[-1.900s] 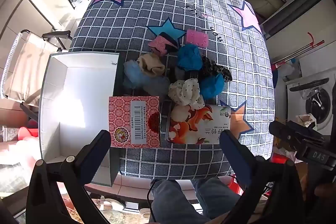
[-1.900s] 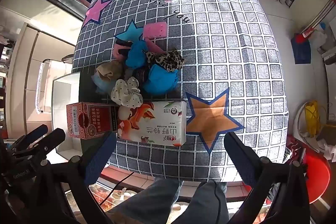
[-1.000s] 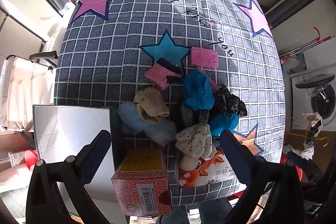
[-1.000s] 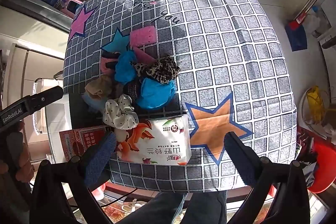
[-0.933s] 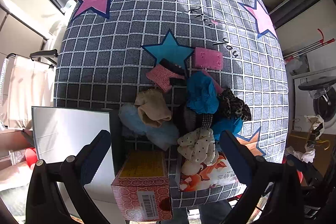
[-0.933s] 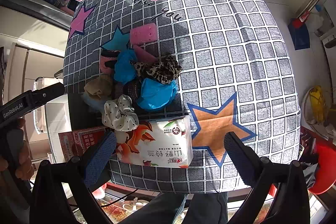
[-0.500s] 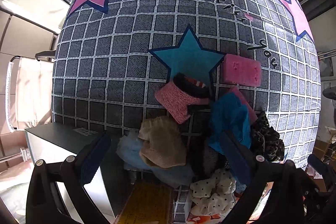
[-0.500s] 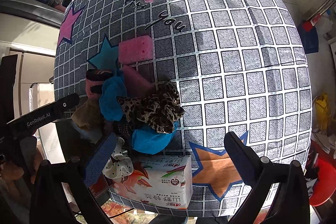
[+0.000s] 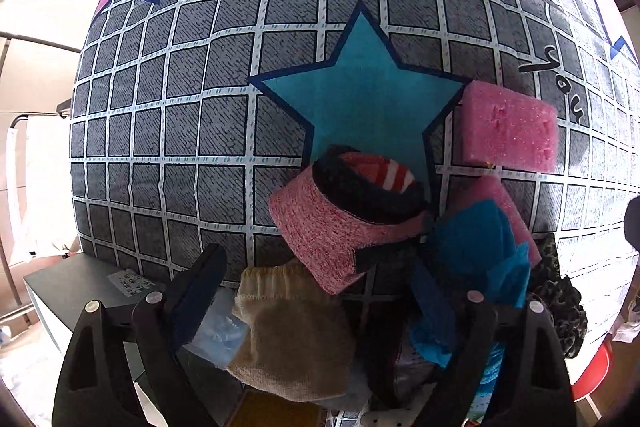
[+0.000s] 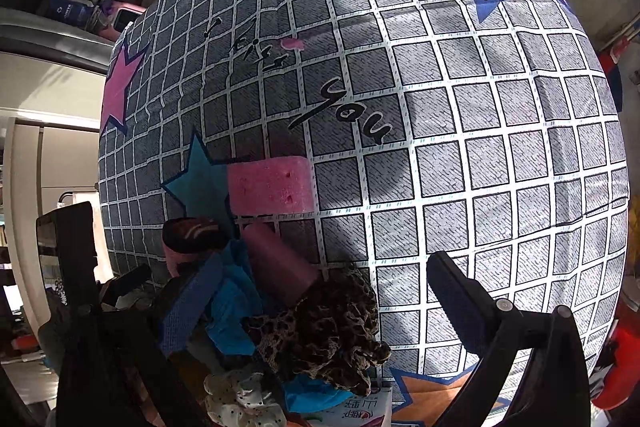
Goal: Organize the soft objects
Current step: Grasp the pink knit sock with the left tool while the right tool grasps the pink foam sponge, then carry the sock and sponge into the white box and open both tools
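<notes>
A heap of soft things lies on the checked star cloth (image 9: pixel 200 131). In the left wrist view my left gripper (image 9: pixel 316 303) points straight down over it, jaws closing. A beige knitted piece (image 9: pixel 292 339) lies between the fingers, and neither pad presses on it. A pink knitted sock (image 9: pixel 320 231) lies just beyond, with a pink sponge (image 9: pixel 508 127) and a blue cloth (image 9: pixel 472 251) to its right. In the right wrist view my right gripper (image 10: pixel 324 295) hangs open above a leopard-print scrunchie (image 10: pixel 324 339), beside the blue cloth (image 10: pixel 232 315) and two pink sponges (image 10: pixel 272 185).
A dark-sided box (image 9: pixel 80 291) stands at the table's near left corner. A yellow-topped tissue carton (image 9: pixel 272 407) and a printed tissue pack (image 10: pixel 352 415) sit at the near edge, beside a polka-dot scrunchie (image 10: pixel 240 403). The far cloth is bare.
Both grippers have come down close over the heap and shifted toward its far side. The box and tissue packs have slid to the bottom edge. The left fingers stand slightly closer together.
</notes>
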A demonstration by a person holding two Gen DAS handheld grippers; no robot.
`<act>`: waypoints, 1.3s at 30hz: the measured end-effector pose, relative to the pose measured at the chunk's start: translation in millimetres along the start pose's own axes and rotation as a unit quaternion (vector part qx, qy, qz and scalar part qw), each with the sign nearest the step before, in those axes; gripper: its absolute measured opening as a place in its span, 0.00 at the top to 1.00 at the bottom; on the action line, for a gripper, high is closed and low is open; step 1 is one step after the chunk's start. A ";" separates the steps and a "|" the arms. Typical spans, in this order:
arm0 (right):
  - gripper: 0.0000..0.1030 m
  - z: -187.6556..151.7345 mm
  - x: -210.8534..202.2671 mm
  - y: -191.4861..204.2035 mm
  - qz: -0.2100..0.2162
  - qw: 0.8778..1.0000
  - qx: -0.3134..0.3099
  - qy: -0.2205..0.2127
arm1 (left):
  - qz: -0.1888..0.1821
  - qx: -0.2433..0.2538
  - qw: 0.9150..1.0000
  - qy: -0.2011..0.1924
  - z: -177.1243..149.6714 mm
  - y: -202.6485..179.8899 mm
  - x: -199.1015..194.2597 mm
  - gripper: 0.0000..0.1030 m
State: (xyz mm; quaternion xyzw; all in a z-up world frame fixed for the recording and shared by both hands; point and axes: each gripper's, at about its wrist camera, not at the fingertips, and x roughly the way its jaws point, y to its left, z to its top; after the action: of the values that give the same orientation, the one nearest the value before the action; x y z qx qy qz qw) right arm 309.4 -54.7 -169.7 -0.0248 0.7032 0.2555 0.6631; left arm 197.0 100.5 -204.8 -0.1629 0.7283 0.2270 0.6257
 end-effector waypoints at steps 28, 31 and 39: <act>0.30 17.1 5.7 19.8 -0.027 0.994 -0.101 -0.040 | -0.098 -0.046 0.991 -0.076 -9.9 24.1 -17.2 0.91; 0.30 8.5 -19.8 12.5 -0.015 0.994 -0.097 -0.043 | -0.094 -0.044 0.990 -0.100 -21.8 23.7 -50.2 0.91; 0.30 -30.7 -68.5 14.9 0.009 0.991 -0.121 -0.050 | -0.097 -0.027 0.986 -0.135 -66.0 2.3 -122.5 0.91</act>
State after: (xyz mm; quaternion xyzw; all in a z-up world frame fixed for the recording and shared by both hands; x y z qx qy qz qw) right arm 283.8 -74.6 -100.4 -0.0853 0.6332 0.3454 0.6874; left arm 160.7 61.4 -76.2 -0.2178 0.6112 0.2046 0.7329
